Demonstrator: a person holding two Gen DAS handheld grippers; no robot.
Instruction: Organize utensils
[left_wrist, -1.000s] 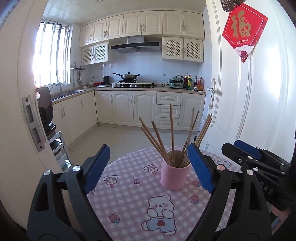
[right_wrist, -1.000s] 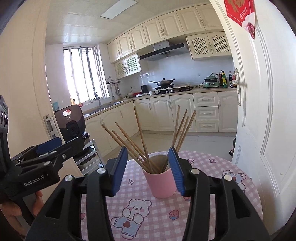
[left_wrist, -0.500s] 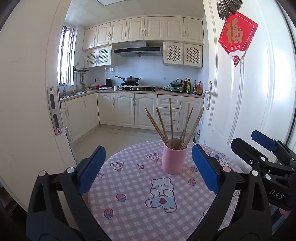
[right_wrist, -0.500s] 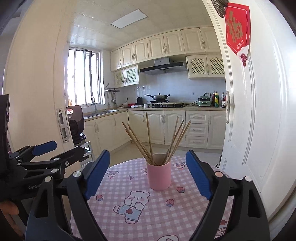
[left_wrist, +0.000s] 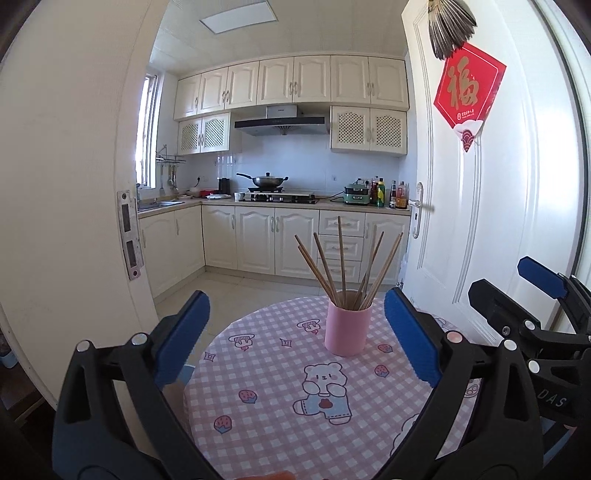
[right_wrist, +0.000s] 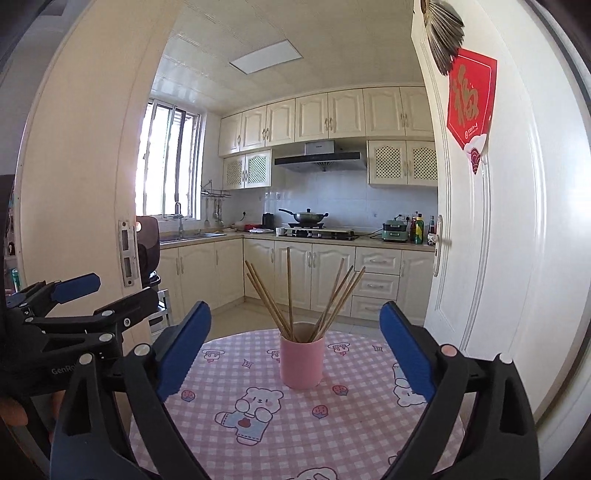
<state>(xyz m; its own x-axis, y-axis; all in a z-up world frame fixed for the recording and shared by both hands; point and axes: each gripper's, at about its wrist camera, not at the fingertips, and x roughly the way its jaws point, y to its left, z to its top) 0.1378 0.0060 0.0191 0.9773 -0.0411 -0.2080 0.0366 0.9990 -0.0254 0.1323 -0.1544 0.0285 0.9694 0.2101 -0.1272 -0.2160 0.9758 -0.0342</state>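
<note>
Backing both grippers off cup (left_wrist: 347, 331), chopsticks (left_wrist: 341, 258) in.

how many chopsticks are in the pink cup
About 7 chopsticks, all standing in the pink cup on the checked table: three lean left, one upright, three lean right. Overlaps may hide more.

1. My left gripper (left_wrist: 295, 332): black plastic arms with blue ribbed pads (left_wrist: 412, 339) on the inner faces.
2. Round silver screws (left_wrist: 453, 336) on its arms, just behind the pads.
3. My right gripper (right_wrist: 295, 345): same black frame, same blue pads (right_wrist: 183, 350), same silver screws (right_wrist: 447, 349).
4. White lettering on the black bodies: "DAS" (left_wrist: 551, 398) on the right one, "GenRo…" (right_wrist: 63, 370), cut off by the right gripper's arm, on the left one.
5. Bare skin of my left hand (right_wrist: 13, 411) below that lettering.
</note>
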